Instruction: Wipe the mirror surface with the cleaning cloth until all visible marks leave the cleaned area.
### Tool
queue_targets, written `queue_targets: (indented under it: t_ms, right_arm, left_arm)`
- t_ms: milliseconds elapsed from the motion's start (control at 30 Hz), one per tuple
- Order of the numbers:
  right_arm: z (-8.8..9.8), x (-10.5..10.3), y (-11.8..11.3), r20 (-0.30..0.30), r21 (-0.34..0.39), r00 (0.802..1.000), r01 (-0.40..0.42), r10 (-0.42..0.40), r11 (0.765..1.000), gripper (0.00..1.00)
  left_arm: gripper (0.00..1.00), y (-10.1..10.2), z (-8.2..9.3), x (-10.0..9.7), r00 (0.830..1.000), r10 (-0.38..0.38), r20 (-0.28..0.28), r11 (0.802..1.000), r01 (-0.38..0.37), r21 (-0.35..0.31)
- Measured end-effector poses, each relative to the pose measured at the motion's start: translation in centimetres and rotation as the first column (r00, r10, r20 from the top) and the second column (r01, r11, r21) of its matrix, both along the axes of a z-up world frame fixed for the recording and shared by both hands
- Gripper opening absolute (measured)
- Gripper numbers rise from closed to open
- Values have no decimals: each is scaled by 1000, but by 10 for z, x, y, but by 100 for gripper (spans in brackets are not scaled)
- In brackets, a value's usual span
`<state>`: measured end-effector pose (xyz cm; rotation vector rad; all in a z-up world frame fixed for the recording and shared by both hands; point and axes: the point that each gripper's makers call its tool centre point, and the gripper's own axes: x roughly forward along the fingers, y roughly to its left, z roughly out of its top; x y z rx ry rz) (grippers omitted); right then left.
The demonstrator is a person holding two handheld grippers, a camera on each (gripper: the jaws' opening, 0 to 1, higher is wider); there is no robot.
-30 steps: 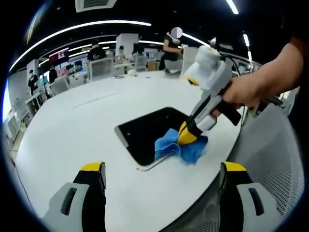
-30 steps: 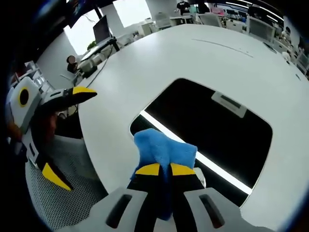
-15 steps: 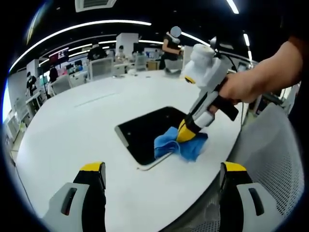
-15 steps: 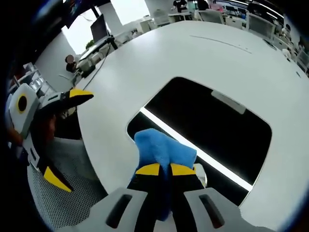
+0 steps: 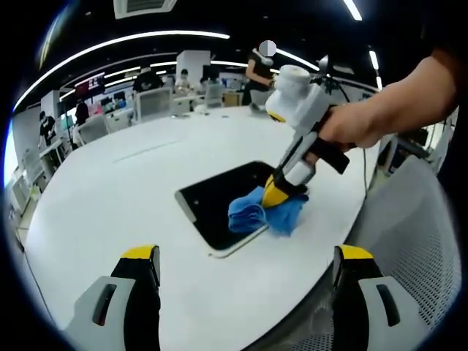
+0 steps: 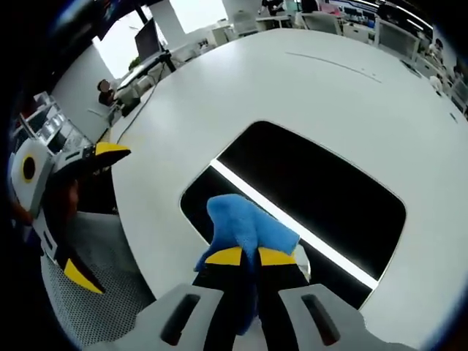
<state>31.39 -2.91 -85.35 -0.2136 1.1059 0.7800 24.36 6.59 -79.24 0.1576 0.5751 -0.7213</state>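
We see the right gripper (image 6: 243,256) with its jaws clamped together on the blue cloth (image 6: 245,227), pressing it on the near end of the dark mirror (image 6: 322,194) lying flat on the white table (image 6: 219,95). Our left gripper (image 5: 245,267) hangs above the table's near edge, jaws wide apart, holding nothing.

We've got a big round white table (image 5: 117,197) here, smooth top with a faint seam line across the far part. Lying flat on it near the edge is the dark mirror (image 5: 219,201), rounded corners, reflecting a bright ceiling light strip in the right gripper view (image 6: 314,197). A blue cloth (image 5: 256,212) sits bunched on the mirror's near corner, spilling slightly onto the table.
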Motion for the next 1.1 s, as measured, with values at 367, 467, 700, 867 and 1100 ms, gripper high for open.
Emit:
queue_targets:
  t_ms: [367,467,700,867,1100]
  right_arm:
    - [0,27,-2,8,-18,1000,2,-2,1000,1]
    - [0,34,-2,11,-24,1000,-2,2,1000,1]
    - [0,51,-3,13,-30,1000,3,-2,1000,1]
    - [-1,62,-3,11,-33,1000,2,-2,999,1]
    - [0,77,-2,14,-39,1000,0,0,999,1]
  left_arm:
    - [99,1,0,0,1000,0,-1,1000,0,6]
    - [99,0,0,0,1000,0,-2,1000,0,7]
    - [99,-1,-1,-1,1000,-5,-6,1000,5,7]
    - [99,-1,-2,-1,1000,-7,-8,1000,7,8]
    - [99,-1,-2,-1,1000,-7,-9,1000,7,9]
